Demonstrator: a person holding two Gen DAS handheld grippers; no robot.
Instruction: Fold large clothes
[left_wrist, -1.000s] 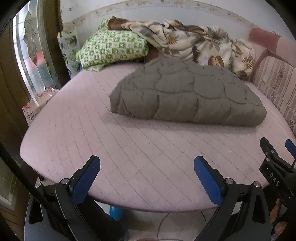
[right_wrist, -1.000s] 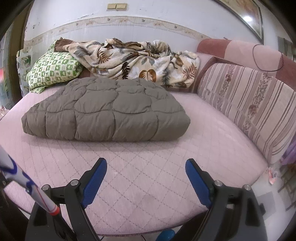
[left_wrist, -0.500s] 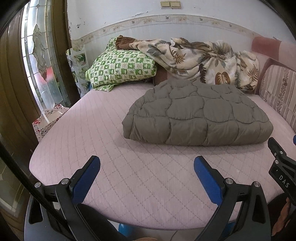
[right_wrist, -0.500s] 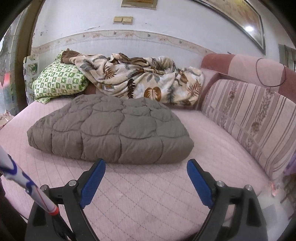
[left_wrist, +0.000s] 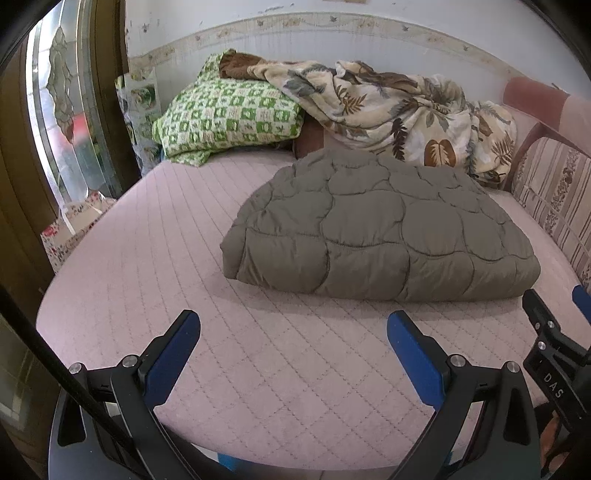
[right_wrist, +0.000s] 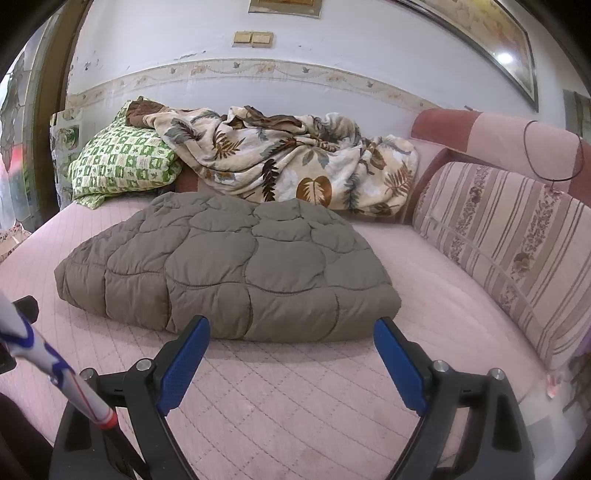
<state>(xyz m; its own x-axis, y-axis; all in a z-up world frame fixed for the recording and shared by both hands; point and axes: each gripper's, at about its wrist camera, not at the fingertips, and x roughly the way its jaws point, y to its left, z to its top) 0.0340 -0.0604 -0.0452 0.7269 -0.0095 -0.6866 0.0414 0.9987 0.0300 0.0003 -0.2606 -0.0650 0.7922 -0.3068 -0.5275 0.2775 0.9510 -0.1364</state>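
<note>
Right wrist: folded quilt (right_wrist: 229, 269) just ahead of spread, empty fingers (right_wrist: 184, 362); left fingers (left_wrist: 173, 350) same.

Both tongs (left_wrist: 291, 341) (right_wrist: 291, 349) wide apart, empty

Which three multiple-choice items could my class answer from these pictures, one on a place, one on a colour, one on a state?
1. Where does the grey quilt lie?
A. on the pink bed
B. on the floor
C. on top of the green pillow

2. What colour are the pads on the gripper fingers?
A. red
B. blue
C. yellow

3. How do the two grippers stand?
A. both shut on the quilt
B. one open, one shut
C. both open and empty

Answers:
1. A: the folded quilt rests on the bed, in front of the green pillow and the leaf-print blanket.
2. B: blue pads show on both the left gripper and the right gripper.
3. C: in each view the fingers stand wide apart with only bed cover between them.
</note>
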